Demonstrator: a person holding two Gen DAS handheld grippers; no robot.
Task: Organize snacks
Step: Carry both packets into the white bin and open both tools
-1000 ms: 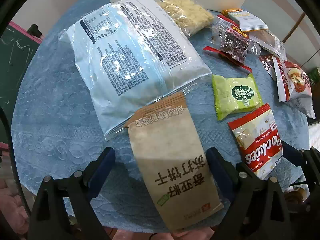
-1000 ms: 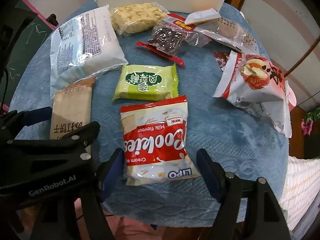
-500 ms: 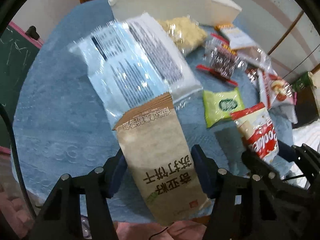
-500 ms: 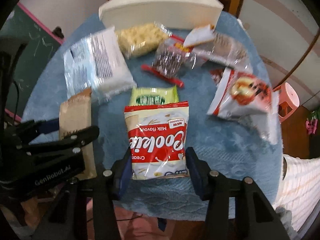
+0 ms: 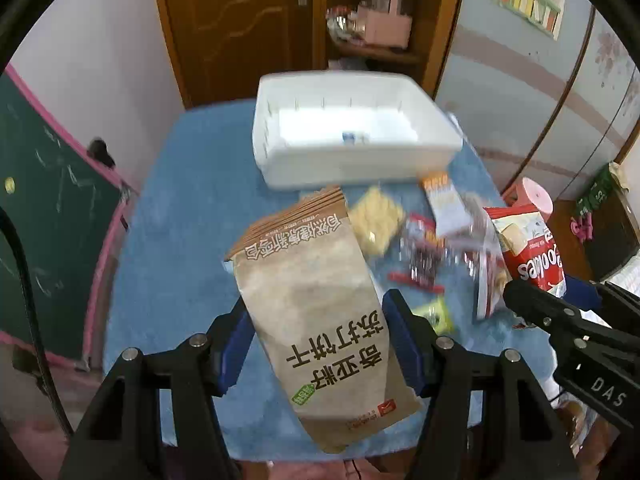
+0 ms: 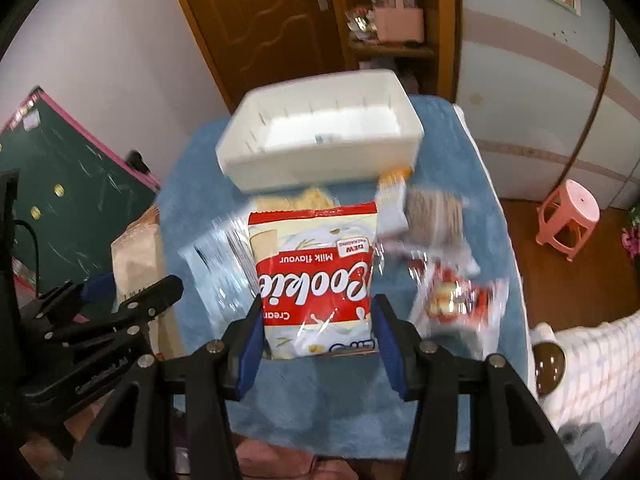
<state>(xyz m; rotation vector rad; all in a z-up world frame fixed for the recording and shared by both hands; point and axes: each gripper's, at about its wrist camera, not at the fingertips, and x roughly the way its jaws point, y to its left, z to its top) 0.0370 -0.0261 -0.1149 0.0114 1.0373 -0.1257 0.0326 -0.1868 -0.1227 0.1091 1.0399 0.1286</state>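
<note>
Change since a second ago: both packets, then flat on the worktop with the jaws spread to either side of them, are now pinched and raised clear of the cloth, and the bin interior has come into sight.

Item 1. Left gripper: jaws pressed against both long edges of the brown cracker bag, which is held off the blue-covered worktop, its sealed top end tilted toward the white bin.

Item 2. Right gripper: jaws pinching the lower part of the red cookie packet, print upside down to the camera, the packet raised above the worktop and facing the white bin at the far edge.

Item 3. White bin: open-topped, rectangular, at the far end of the worktop; a small dark mark shows on its floor, otherwise its contents cannot be told.

Item 4. Loose snacks on the cloth, blurred: pale cracker pack just before the bin; dark-filled clear pouch with red strip; green packet beside the left gripper's right finger; large clear-blue bag left of the cookie packet; red-and-white bag to its right.

Item 5. Surroundings: green chalkboard at left, wooden door behind, pink stool on the floor at right.
</note>
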